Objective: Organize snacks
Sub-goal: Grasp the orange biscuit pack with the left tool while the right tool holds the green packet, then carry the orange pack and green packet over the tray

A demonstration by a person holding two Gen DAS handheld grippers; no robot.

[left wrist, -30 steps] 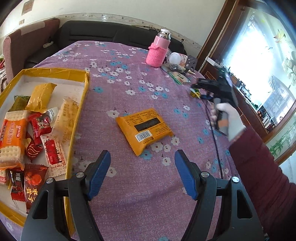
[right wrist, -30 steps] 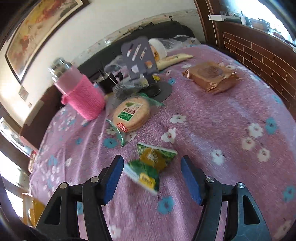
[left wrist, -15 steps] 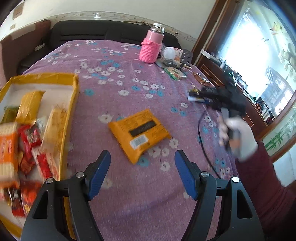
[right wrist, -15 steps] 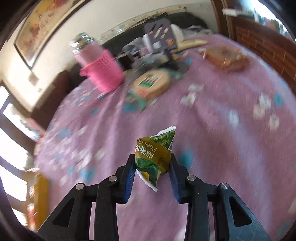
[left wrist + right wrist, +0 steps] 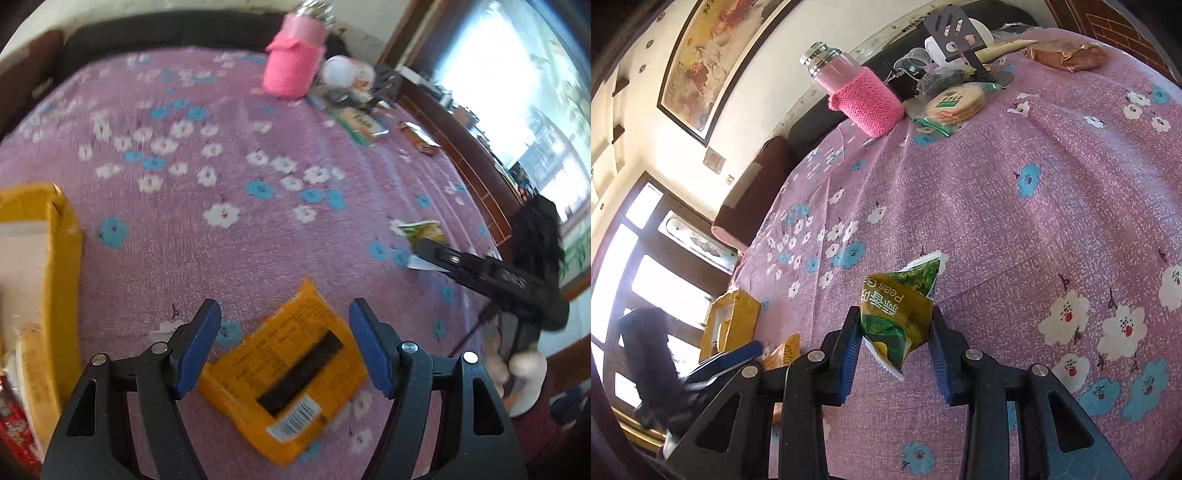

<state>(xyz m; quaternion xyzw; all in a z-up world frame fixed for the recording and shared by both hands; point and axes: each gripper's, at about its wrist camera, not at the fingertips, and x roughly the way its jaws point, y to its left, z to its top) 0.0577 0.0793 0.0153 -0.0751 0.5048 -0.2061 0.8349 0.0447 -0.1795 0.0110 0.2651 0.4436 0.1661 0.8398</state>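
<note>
My right gripper (image 5: pixel 894 350) is shut on a green pea snack packet (image 5: pixel 899 314) and holds it above the purple flowered tablecloth (image 5: pixel 1015 206). The packet also shows in the left wrist view (image 5: pixel 423 232), at the tip of the right gripper (image 5: pixel 424 251). My left gripper (image 5: pixel 284 347) is open, its blue pads on either side of an orange snack packet (image 5: pixel 288 380) lying flat on the cloth. The yellow snack box (image 5: pixel 55 266) is at the left, with red packets (image 5: pixel 14 424) in it. It shows small in the right wrist view (image 5: pixel 733 321).
A bottle in a pink knitted sleeve (image 5: pixel 860 96) stands at the far side. Beside it lie a round cracker pack (image 5: pixel 956 101), a black phone stand (image 5: pixel 956 33) and a brown wrapped pack (image 5: pixel 1067 55). A dark sofa (image 5: pixel 147 33) lies beyond the table.
My right gripper closed on the green packet, lifted it and carried it left toward the box. My left gripper moved forward over the orange packet and stays open.
</note>
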